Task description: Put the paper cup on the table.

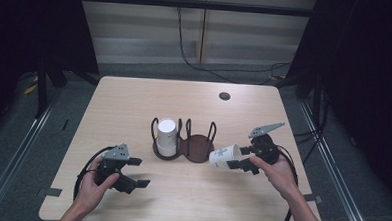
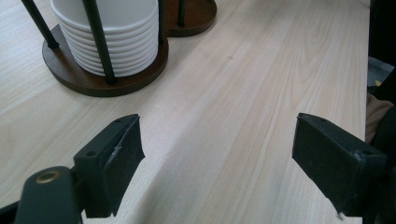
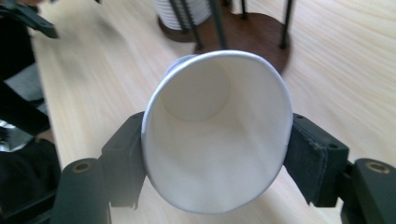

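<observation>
My right gripper (image 3: 215,154) had the paper cup (image 3: 217,135) squeezed between its two black jaws, pads pressed on either side just below the rim. The cup's open mouth faced back toward the gripper camera. From the high view the cup (image 1: 224,157) lay on its side in that grip, its bottom pointing at the wooden cup rack (image 1: 185,145), just beside the rack's empty right ring. The left ring held a stack of white cups (image 1: 166,135), standing upright between the dark rods. My left gripper (image 1: 138,173) sat low over the table (image 1: 134,103), well apart from the rack, its jaws spread wide with nothing but bare wood between them. A small dark hole (image 1: 224,96) marked the table's far side.
</observation>
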Motion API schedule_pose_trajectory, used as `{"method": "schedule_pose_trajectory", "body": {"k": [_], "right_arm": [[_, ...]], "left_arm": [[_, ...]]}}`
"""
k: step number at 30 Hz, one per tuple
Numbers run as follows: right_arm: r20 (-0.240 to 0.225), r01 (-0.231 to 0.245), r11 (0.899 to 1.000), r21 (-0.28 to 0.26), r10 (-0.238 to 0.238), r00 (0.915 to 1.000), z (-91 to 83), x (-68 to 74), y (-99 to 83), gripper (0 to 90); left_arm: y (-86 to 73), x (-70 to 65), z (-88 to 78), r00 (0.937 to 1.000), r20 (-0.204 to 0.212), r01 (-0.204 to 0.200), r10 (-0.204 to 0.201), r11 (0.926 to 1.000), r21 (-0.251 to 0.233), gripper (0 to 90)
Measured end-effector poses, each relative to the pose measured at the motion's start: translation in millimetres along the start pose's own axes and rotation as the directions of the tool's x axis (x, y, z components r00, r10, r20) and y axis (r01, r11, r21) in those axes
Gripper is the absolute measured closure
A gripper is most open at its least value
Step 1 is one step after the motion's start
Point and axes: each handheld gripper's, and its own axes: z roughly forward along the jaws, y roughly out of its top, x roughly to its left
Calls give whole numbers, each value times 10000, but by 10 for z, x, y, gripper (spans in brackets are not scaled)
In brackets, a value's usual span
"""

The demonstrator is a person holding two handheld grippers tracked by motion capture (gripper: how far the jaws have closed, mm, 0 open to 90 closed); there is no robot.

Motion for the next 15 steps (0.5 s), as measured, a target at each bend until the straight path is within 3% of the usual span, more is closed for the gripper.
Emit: {"method": "schedule_pose_trajectory", "body": {"k": [10, 15], "right_arm": [[980, -223, 9986, 471, 176, 9950, -62, -167, 49, 284], [1260, -317, 9962, 811, 213, 9918, -44, -231, 84, 278]], "left_arm": [[-22, 19, -29, 10000, 1, 36, -36, 10000, -34, 162], [-29, 31, -36, 10000, -6, 41, -41, 10000, -68, 162]]}}
